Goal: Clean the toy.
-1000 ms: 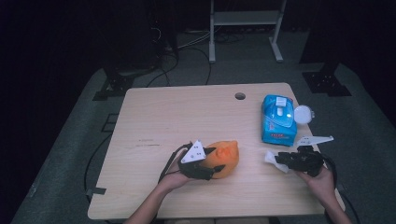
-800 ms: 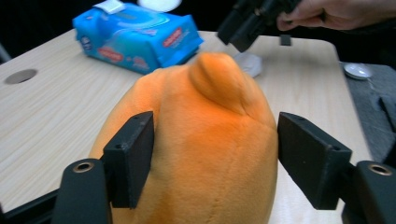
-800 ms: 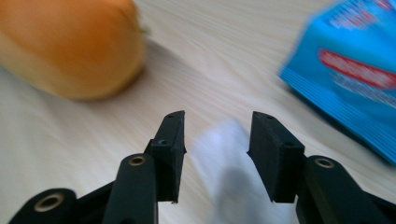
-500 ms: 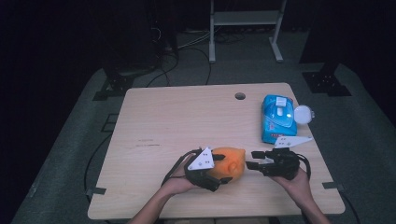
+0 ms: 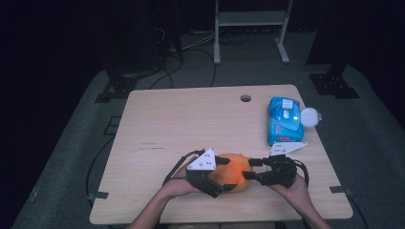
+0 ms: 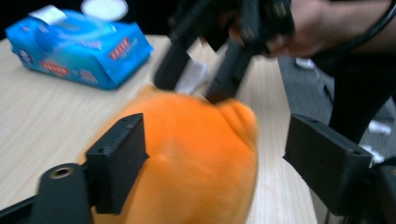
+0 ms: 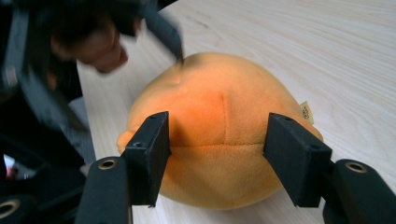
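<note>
left tool [image 6: 215, 154], right tool [image 7: 219, 158], open astride plush [image 5: 232, 172]

Blue wipes packet [image 5: 284, 120] near the table's [image 5: 191, 119] far right edge, white lid [image 5: 310, 116] just beside it.

Dim lab or studio space, lone wooden table [image 5: 191, 124], grey carpet [image 5: 71, 157], floor cables [image 5: 191, 45], metal stand [image 5: 250, 19]

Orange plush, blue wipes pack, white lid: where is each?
Orange plush [image 7: 224, 140], right gripper view, middle of its front.
Blue wipes pack [image 5: 284, 120], high view, top face.
White lid [image 5: 310, 116], high view, its centre.
</note>
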`<state>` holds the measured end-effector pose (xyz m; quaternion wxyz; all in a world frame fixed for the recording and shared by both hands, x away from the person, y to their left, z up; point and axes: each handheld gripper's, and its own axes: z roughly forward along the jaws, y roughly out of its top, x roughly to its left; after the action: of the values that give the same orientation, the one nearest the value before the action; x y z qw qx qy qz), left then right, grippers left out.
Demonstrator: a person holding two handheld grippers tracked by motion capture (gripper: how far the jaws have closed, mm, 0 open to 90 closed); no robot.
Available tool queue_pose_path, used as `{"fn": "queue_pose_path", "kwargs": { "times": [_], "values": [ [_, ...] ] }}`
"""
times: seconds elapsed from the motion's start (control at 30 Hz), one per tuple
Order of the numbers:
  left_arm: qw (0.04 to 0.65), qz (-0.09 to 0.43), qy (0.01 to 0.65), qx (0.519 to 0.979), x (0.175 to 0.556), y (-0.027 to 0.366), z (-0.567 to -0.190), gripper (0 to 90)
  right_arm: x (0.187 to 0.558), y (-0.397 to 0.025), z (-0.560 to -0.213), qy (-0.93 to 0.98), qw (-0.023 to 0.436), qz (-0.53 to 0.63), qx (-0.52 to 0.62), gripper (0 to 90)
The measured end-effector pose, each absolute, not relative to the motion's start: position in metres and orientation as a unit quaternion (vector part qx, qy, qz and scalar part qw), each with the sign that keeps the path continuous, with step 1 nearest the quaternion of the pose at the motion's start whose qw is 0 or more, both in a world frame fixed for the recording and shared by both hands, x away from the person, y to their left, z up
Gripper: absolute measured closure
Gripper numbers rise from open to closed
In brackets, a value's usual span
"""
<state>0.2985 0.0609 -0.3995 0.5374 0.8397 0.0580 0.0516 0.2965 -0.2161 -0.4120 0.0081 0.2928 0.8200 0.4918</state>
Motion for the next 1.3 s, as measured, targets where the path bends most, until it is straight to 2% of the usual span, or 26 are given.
{"fn": "queue_pose_path", "kwargs": {
  "times": [0.13,0.27,0.43,0.67,0.73,0.9,1.0,1.13,1.3],
  "values": [
    [0.539,0.058,0.067,0.837,0.311,0.06,-0.397,14.3,0.293,-0.221,-0.414,0.832,0.011,0.483,0.272,37.1],
    [0.525,0.048,0.082,0.846,0.328,0.053,-0.403,14.5,0.291,-0.225,-0.416,0.839,0.01,0.479,0.258,36.4],
    [0.511,0.027,0.094,0.854,0.339,0.045,-0.411,21.6,0.291,-0.227,-0.417,0.846,0.007,0.472,0.247,35.2],
    [0.473,-0.011,0.119,0.873,0.338,0.036,-0.423,23.0,0.285,-0.236,-0.418,0.849,0.004,0.469,0.246,34.1],
    [0.468,-0.007,0.114,0.876,0.336,0.035,-0.426,26.5,0.283,-0.24,-0.417,0.846,0.007,0.472,0.249,33.7],
    [0.455,-0.003,0.106,0.884,0.331,0.034,-0.426,43.9,0.282,-0.252,-0.413,0.832,0.01,0.489,0.262,33.9],
    [0.458,0.01,0.111,0.882,0.328,0.033,-0.423,51.1,0.282,-0.256,-0.41,0.826,0.016,0.496,0.266,34.1],
    [0.48,0.02,0.112,0.87,0.324,0.035,-0.418,57.5,0.282,-0.26,-0.407,0.82,0.024,0.505,0.269,34.0],
    [0.492,0.044,0.121,0.861,0.323,0.04,-0.408,60.1,0.284,-0.266,-0.404,0.808,0.028,0.519,0.278,33.6]
  ]
}}
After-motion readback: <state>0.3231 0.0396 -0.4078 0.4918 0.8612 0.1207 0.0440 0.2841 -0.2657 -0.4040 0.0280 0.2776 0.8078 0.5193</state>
